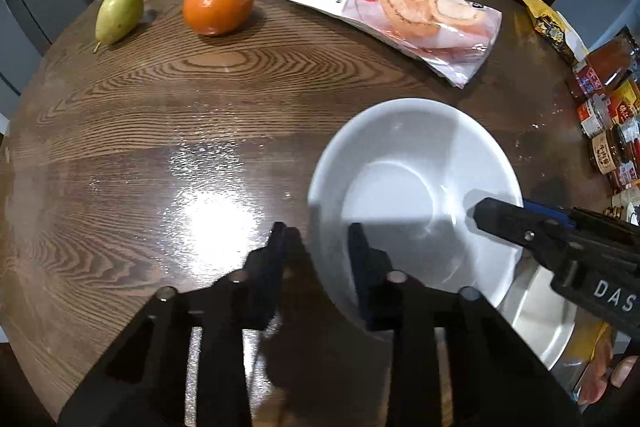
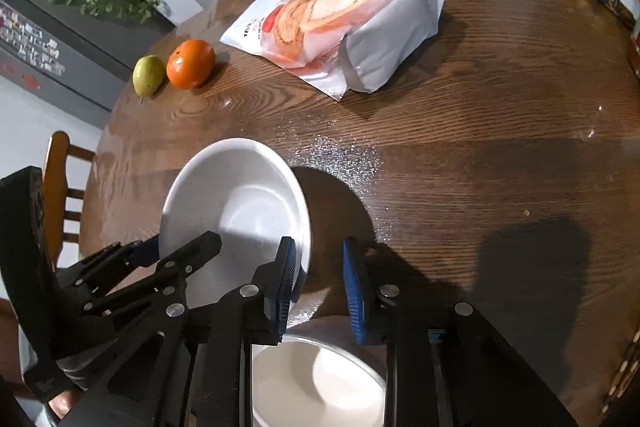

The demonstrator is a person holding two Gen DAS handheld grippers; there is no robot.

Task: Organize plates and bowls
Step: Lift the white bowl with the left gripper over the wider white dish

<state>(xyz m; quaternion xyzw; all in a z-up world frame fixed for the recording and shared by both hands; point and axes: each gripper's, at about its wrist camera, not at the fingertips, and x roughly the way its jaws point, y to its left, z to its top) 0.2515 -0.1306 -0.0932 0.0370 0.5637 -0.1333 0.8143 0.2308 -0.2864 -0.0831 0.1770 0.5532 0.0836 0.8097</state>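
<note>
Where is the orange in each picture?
Left wrist view: the orange sits at upper left, on the far side of the table, right of the green pear.
Right wrist view: the orange is at left of centre, again just right of the pear.
Shared landmark: the white food bag.

Lower white dish [image 2: 320, 383] mostly hidden behind jaws, jars [image 1: 608, 107] cut by edge, labels unreadable
</note>
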